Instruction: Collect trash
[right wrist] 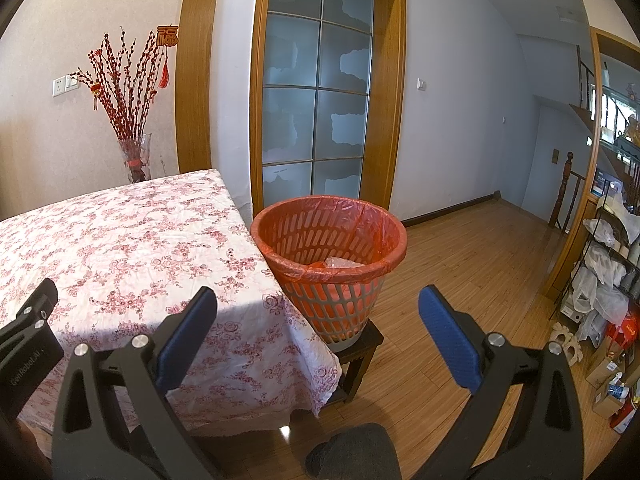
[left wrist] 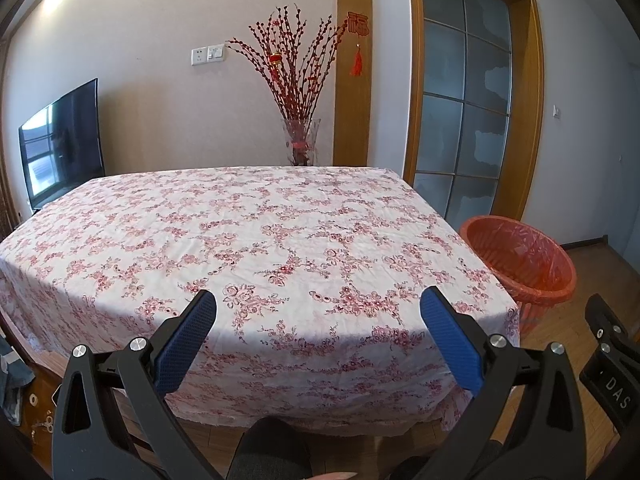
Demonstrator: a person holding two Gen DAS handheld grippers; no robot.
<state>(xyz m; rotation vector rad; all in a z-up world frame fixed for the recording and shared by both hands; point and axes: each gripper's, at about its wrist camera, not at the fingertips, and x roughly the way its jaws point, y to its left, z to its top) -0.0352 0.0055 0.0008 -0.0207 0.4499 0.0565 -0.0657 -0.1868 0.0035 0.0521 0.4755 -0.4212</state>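
Observation:
A slotted waste basket (right wrist: 332, 256) lined with a red bag stands on a small dark stool (right wrist: 356, 354) at the table's right side; crumpled clear plastic (right wrist: 342, 263) lies inside it. The same basket (left wrist: 520, 258) shows at the right of the left wrist view. My left gripper (left wrist: 318, 306) is open over the near edge of the floral tablecloth (left wrist: 248, 236), nothing between its blue pads. My right gripper (right wrist: 318, 306) is open too, held in front of the basket and the table corner, empty. No loose trash shows on the cloth.
A glass vase of red branches (left wrist: 298, 92) stands behind the table, a television (left wrist: 60, 144) to the left. A glazed door (right wrist: 316, 92) is behind the basket. Shelves with bags and boxes (right wrist: 604, 280) line the right. A person's knee (right wrist: 352, 456) is below.

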